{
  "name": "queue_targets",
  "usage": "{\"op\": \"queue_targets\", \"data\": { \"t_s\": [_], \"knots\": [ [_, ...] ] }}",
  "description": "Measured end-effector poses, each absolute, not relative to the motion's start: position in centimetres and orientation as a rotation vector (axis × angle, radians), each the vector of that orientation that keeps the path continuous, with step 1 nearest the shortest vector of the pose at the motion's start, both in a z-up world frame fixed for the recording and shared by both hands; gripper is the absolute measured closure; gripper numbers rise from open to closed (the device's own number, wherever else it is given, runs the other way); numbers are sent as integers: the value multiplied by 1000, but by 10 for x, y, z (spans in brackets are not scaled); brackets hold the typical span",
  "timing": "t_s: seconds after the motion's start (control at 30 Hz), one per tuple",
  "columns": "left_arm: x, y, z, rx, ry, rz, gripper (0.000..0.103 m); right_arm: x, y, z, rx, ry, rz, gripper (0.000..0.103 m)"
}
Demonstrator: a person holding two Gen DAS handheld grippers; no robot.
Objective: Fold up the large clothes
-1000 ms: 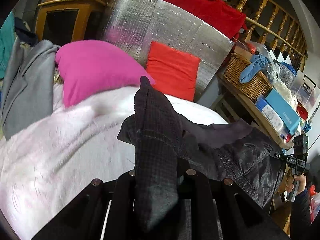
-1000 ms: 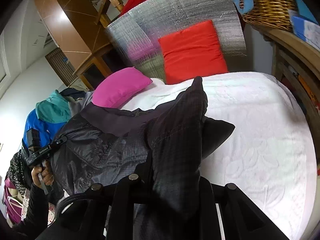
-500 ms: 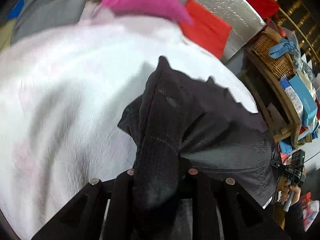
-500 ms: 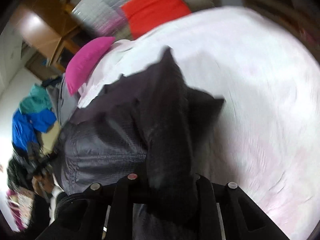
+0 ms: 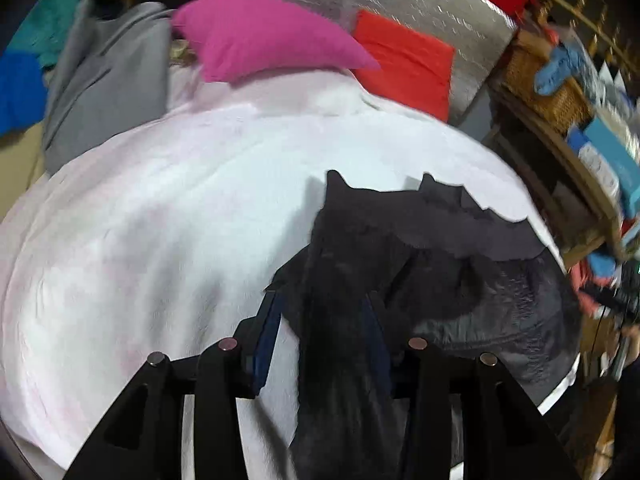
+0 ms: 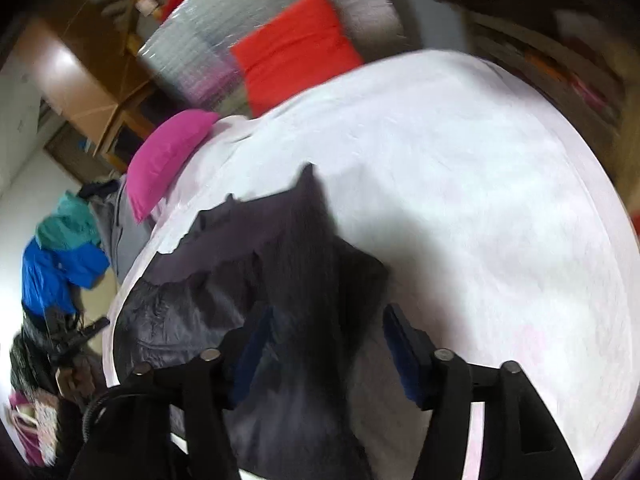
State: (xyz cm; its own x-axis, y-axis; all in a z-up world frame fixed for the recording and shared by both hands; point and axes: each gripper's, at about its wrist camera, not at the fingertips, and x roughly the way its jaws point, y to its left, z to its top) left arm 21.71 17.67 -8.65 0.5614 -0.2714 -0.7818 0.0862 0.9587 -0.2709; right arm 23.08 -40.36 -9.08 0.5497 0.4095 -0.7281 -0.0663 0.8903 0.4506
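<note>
A dark grey jacket (image 5: 460, 280) lies on the near part of the white bed cover (image 5: 160, 220); it also shows in the right wrist view (image 6: 224, 280). My left gripper (image 5: 320, 320) is open, its blue pads apart, with a fold of the jacket's corner still draped between them. My right gripper (image 6: 324, 340) is open wide, the other corner of the jacket lying loose between its blue pads (image 6: 404, 348). The white bed cover (image 6: 460, 200) stretches beyond it.
A pink pillow (image 5: 272, 36) and a red cushion (image 5: 404, 60) lean on a silver panel (image 5: 400, 4) at the bed's head. A grey garment (image 5: 100, 80) and blue and teal clothes (image 6: 60, 256) lie at the left. A wooden shelf with a wicker basket (image 5: 548, 88) stands at the right.
Both grippers lowered the jacket's corners onto the bed and opened; the pads, shut on the fabric before, now stand apart. The views are blurred by motion.
</note>
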Motion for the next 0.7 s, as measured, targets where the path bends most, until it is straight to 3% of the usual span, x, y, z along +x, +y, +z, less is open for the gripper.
{"op": "queue_targets", "data": {
  "t_s": [0.27,0.3,0.33,0.37,0.4,0.57,0.7],
  "knots": [
    [281,145,-124,-205,1067,-204,59,300,-373,-134,311,1086,282,42],
    [284,142,-125,-181,1063,-207,61,302,-371,-136,316,1092,305,70],
    [287,138,-125,-164,1061,-205,78,305,-366,-138,314,1108,321,84],
    [289,137,-126,-151,1070,-208,90,304,-361,-133,279,1100,316,88],
    [291,137,-125,-154,1067,-213,92,303,-358,-128,250,1090,311,93],
    [286,132,-111,-114,965,-167,95,289,-356,-83,151,947,244,95],
    [297,134,-143,-146,1027,-140,94,300,-374,-121,206,1012,176,95]
  ]
}}
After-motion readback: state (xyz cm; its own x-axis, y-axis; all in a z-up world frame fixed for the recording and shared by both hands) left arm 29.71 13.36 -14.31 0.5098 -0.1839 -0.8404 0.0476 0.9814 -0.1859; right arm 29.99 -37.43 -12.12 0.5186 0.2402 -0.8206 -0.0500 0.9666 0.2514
